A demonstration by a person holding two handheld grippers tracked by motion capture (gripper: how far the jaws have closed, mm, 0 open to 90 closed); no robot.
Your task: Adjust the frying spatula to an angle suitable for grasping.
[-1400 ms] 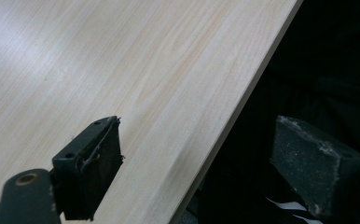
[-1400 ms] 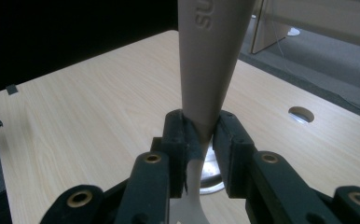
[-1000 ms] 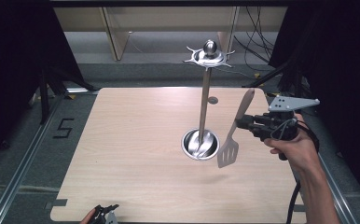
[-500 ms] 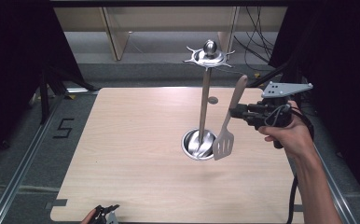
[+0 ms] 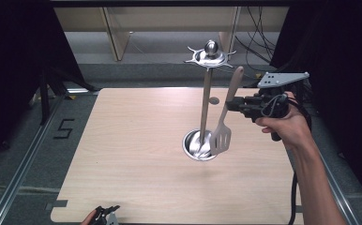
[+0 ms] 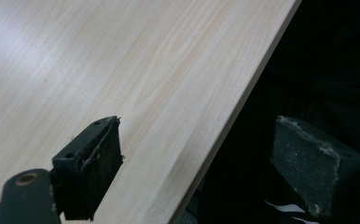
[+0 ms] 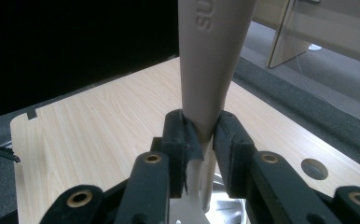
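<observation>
Right hand-held gripper point(image 5: 234, 106) is clamped on the beige handle of a slotted spatula with a metal blade point(image 5: 224, 125), holding it above the right half of the pale wood-grain bench point(image 5: 137, 154). From the high view the spatula hangs nearly upright, handle tip up and tilted slightly right, its blade overlapping the rim of the round steel base point(image 5: 195, 147) of a tall metal utensil stand point(image 5: 206, 96); whether blade and base touch cannot be told. The right gripper view adds what the high view cannot: both black pads press the handle point(image 7: 209, 70) from either side, with embossed letters visible higher up the handle and the steel base point(image 7: 227, 203) just behind the jaws. The same view shows a small round grey disc point(image 7: 314, 168) set in the bench top near its far edge.

Left hand-held gripper point(image 5: 106, 215) sits at the near bench edge, low in the high view. The left gripper view shows its jaws spread wide apart with nothing between them, one pad over the wood point(image 6: 122, 70), the other beyond the bench edge over dark space.

One spatula, one stand, two grippers. The left half of the bench is bare, with open room on all sides of the stand.
</observation>
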